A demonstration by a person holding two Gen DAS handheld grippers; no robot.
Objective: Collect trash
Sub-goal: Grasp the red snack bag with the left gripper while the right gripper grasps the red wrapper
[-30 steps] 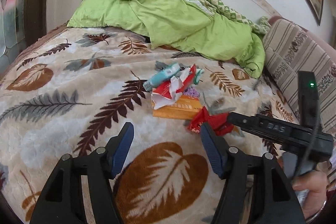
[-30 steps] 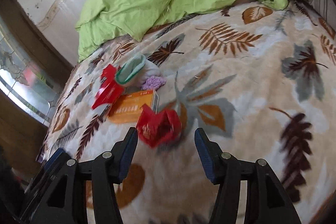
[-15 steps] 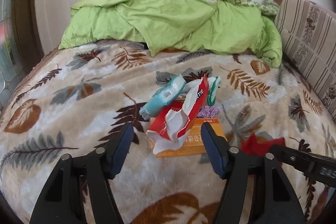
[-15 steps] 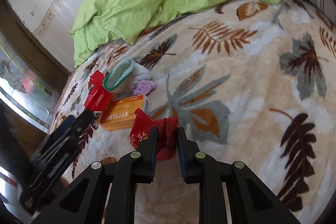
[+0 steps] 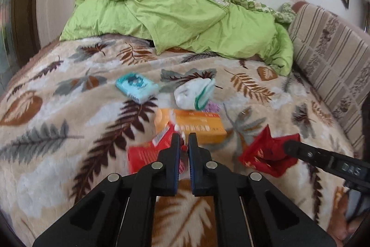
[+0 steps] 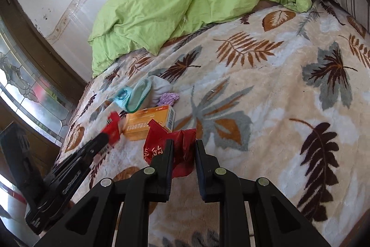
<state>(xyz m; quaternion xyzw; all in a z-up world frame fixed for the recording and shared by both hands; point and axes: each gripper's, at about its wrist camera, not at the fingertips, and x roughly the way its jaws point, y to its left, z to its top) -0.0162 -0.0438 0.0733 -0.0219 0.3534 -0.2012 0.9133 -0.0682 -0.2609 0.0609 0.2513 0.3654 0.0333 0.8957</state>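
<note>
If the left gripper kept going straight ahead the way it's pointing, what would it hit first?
Probably the orange box: it lies right past the left gripper, which is shut on the red-and-white wrapper. Depth is uncertain.

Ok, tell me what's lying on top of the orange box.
On the orange box, the white-and-green pouch overlaps its far edge, beside a purple scrap. The red wrapper overlaps its near corner. What's underneath stays hidden.
</note>
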